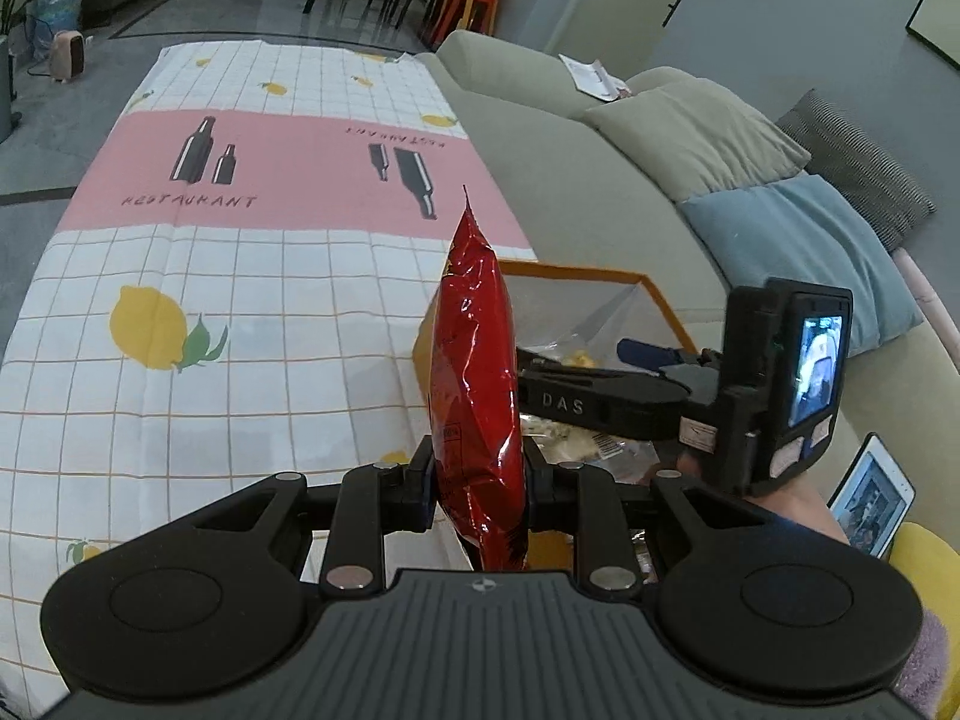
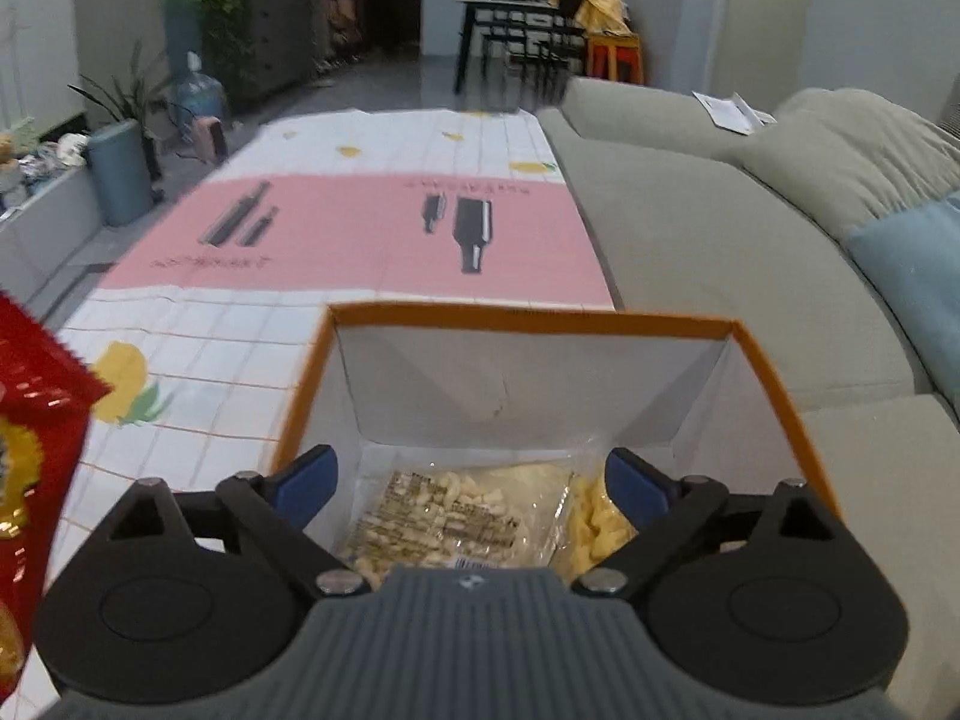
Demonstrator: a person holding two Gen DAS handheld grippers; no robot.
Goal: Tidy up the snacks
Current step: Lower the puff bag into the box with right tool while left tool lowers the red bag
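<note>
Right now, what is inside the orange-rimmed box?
The box holds two clear snack bags: one of pale puffed pieces, another of yellow pieces beside it. The right gripper hides the near floor; anything beneath the bags is covered.

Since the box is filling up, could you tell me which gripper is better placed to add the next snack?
Left: the left gripper grips the red bag beside the box; the right gripper is open, empty.

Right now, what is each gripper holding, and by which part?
Left gripper: shut on the red snack bag, pinched edge-on at its lower part. Right gripper: jaws open over the box, holding nothing.
</note>
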